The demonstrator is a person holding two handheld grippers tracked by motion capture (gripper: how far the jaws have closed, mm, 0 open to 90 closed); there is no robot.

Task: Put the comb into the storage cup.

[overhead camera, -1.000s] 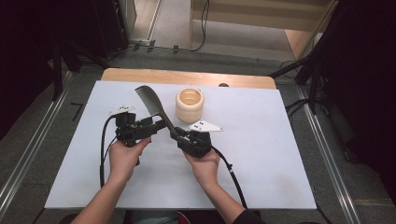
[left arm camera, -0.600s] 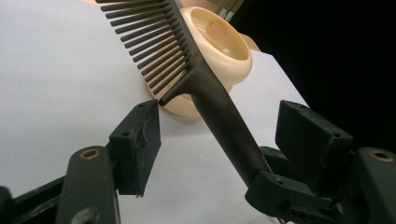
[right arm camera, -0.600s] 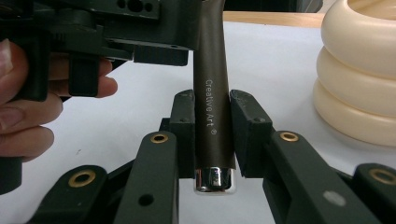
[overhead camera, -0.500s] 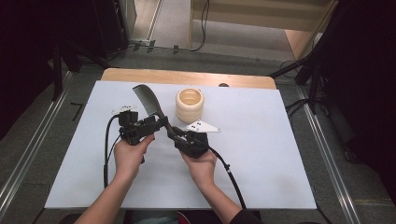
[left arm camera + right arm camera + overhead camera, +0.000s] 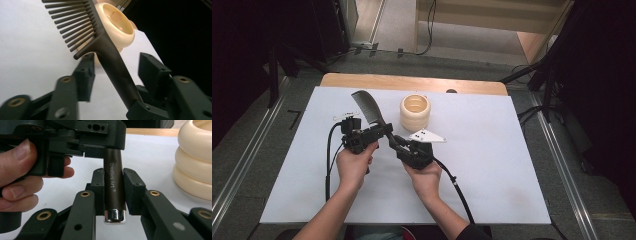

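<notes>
comb point(image 5: 368, 107): dark, wide-tooth, held up off the desk point(image 5: 492, 165), left of centre; toothed head points far-left, handle slopes down toward the right gripper. In the left gripper view the teeth point(image 5: 71, 23) fan out top-left, w/ the cup behind them.
right gripper point(image 5: 113, 192): fingers point(image 5: 132, 191) clenched on the comb handle point(image 5: 114, 187) near its chrome end cap; both pads touching the handle sides, print on handle reads "Creative Art".
left gripper point(image 5: 113, 73): fingers point(image 5: 85, 75) released, spread either side of the handle w/ gaps both sides; handle runs between them, no squeeze visible.
left hand point(image 5: 354, 162): wraps its gripper body, just beside the right gripper in the high view.
cup point(image 5: 415, 112): cream, ribbed, upright, empty as far as seen; far side of desk, just right of the comb head, not touching it.
step (judged): looks like a hand-to-hand pass of the comb, right has it, left lined up around it; which way it's going, can't tell.
next (judged): if left takes over, close left fingers squarely on the handle above the right's grip, confirm hold, only then let the right go. Cup is likely the target: then tilt comb handle-down over the opening.
</notes>
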